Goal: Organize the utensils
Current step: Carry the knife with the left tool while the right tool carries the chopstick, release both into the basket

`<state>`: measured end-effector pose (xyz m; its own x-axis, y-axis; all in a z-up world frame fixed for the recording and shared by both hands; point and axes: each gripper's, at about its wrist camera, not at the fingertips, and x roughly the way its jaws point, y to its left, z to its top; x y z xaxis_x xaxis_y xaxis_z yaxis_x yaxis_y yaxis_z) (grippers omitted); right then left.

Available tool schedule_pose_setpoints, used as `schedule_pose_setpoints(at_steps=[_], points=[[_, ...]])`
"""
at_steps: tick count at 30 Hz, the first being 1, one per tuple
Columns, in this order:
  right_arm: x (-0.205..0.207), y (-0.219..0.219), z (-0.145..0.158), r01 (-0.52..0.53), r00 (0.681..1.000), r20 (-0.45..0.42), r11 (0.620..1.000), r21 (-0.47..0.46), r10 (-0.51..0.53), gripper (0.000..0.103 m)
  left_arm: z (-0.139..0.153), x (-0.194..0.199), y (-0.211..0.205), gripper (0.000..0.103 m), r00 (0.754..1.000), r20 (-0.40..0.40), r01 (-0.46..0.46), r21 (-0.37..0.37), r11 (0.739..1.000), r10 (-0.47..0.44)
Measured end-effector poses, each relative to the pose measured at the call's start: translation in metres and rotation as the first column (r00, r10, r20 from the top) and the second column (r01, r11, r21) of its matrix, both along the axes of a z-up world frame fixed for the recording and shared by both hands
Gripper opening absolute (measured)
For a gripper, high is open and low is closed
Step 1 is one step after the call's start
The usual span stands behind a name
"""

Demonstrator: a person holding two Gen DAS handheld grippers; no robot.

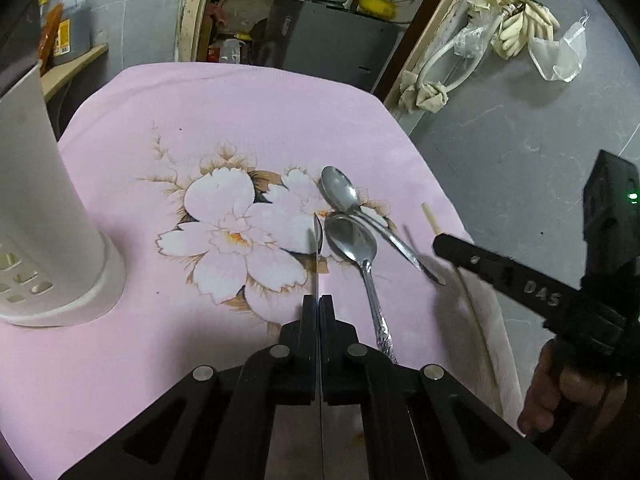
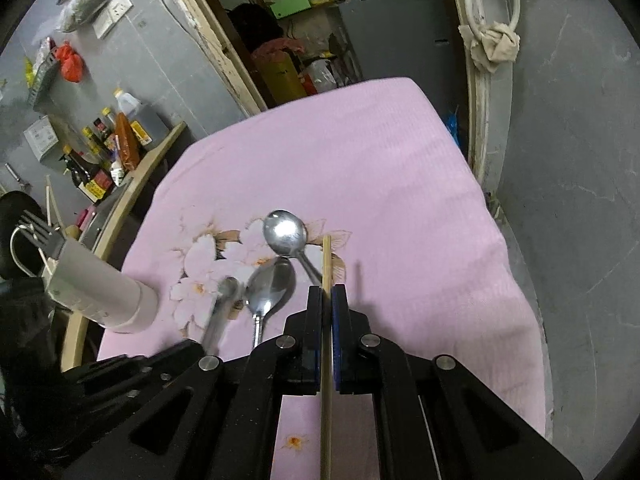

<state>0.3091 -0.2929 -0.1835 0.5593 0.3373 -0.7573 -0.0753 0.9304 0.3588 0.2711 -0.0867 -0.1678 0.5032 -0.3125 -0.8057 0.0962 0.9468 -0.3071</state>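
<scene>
Pink flowered cloth covers my table, grey walls and cluttered shelves behind it. My left gripper is clamped on a spoon seen edge-on at frame centre, and my right gripper pinches a wooden chopstick. Two more spoons lie just right of the held one, with the white utensil holder at far left.

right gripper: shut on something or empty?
Shut on a chopstick. In the right wrist view the right gripper has both pads pressed against the wooden stick, which runs between them and pokes out past the tips.
</scene>
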Motion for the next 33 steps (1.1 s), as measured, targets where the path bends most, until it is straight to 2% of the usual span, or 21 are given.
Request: schedule_pose_setpoints(at_steps=[5, 7, 13, 15, 18, 23, 26, 30, 33], points=[[-0.009, -0.007, 0.001, 0.012, 1.000, -0.004, 1.000, 0.012, -0.012, 0.004, -0.007, 0.011, -0.003, 0.007, 0.997, -0.074, 0.038, 0.064, 0.997, -0.034], [-0.013, -0.010, 0.002, 0.020, 1.000, -0.002, 1.000, 0.016, -0.020, 0.004, -0.011, 0.015, -0.003, 0.010, 0.994, -0.100, 0.055, 0.058, 0.997, -0.049], [-0.023, -0.016, 0.006, 0.047, 0.999, 0.004, 0.998, 0.032, -0.047, 0.004, -0.008, 0.016, -0.011, 0.011, 0.992, -0.098, 0.083, 0.083, 0.993, -0.075], [-0.025, -0.017, 0.008, 0.052, 0.999, 0.010, 0.998, 0.037, -0.053, 0.004, -0.005, 0.015, -0.009, 0.006, 0.994, -0.083, 0.077, 0.087, 0.993, -0.070], [-0.032, -0.016, 0.018, 0.057, 0.997, 0.043, 0.997, 0.060, -0.060, 0.004, 0.003, 0.011, -0.007, 0.002, 0.996, -0.057, 0.073, 0.051, 0.996, -0.070], [-0.041, -0.009, 0.041, 0.048, 0.986, 0.151, 0.992, 0.121, -0.066, 0.004, 0.020, -0.009, -0.004, 0.002, 0.998, 0.030, 0.059, 0.055, 0.997, -0.061], [-0.047, 0.000, 0.060, 0.030, 0.965, 0.251, 0.985, 0.168, -0.072, 0.004, 0.040, -0.024, 0.013, 0.002, 0.993, 0.114, 0.024, -0.018, 1.000, -0.022], [-0.054, 0.017, 0.087, 0.005, 0.921, 0.380, 0.977, 0.213, -0.088, 0.004, 0.074, -0.039, 0.037, 0.002, 0.969, 0.245, -0.016, -0.074, 0.997, 0.034], [-0.055, 0.030, 0.105, -0.016, 0.886, 0.454, 0.971, 0.238, -0.096, 0.004, 0.095, -0.044, 0.051, 0.002, 0.947, 0.312, -0.045, -0.093, 0.995, 0.072]])
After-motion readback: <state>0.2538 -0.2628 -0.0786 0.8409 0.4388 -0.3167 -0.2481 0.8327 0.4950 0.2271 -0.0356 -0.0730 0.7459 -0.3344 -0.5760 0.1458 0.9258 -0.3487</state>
